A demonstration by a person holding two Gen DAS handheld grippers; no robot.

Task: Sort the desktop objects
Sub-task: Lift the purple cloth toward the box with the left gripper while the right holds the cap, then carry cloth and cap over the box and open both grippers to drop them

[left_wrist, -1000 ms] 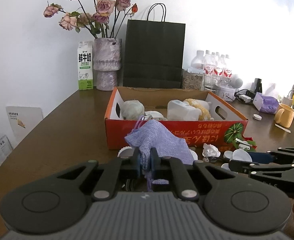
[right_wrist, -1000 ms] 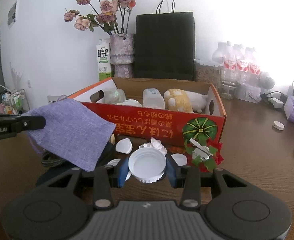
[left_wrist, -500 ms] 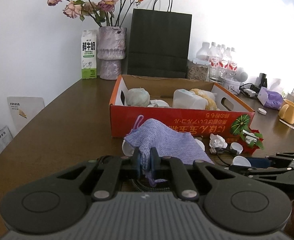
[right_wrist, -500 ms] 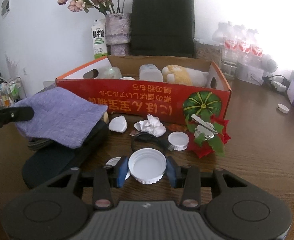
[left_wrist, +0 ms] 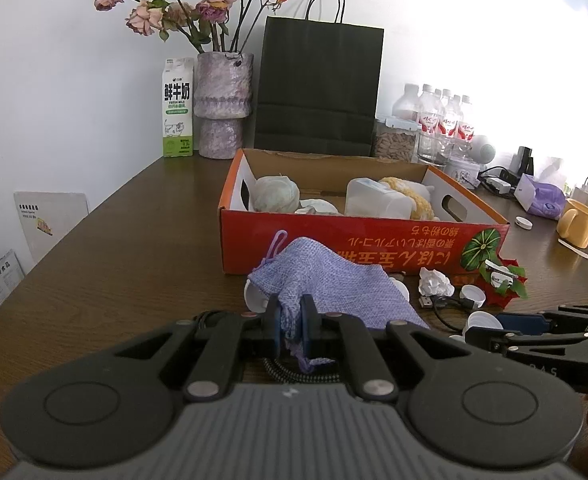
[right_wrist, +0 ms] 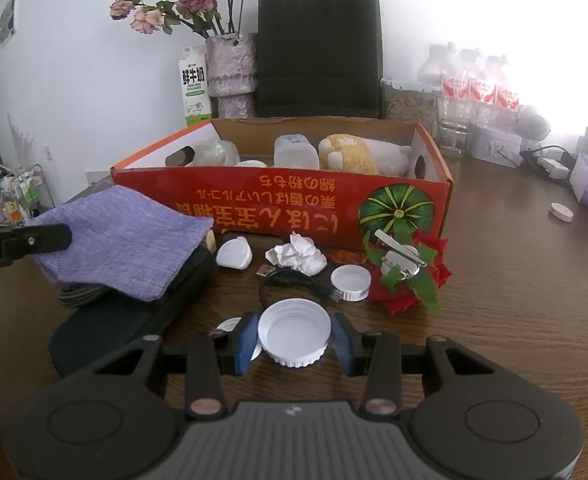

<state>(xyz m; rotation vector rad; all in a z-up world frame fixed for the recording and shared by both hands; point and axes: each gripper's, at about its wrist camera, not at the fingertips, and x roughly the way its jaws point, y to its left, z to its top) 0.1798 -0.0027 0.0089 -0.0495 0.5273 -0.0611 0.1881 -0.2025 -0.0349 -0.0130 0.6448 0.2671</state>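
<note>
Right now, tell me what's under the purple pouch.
Under the purple pouch lie a black case and a braided cable. The pouch hides the rest of both, and anything else beneath.

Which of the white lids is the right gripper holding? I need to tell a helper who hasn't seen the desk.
Start at the red cardboard box and come toward the camera, past the crumpled tissue. The held lid sits between the right gripper pads, open side up. It is larger than the small white cap beside the cable.
</note>
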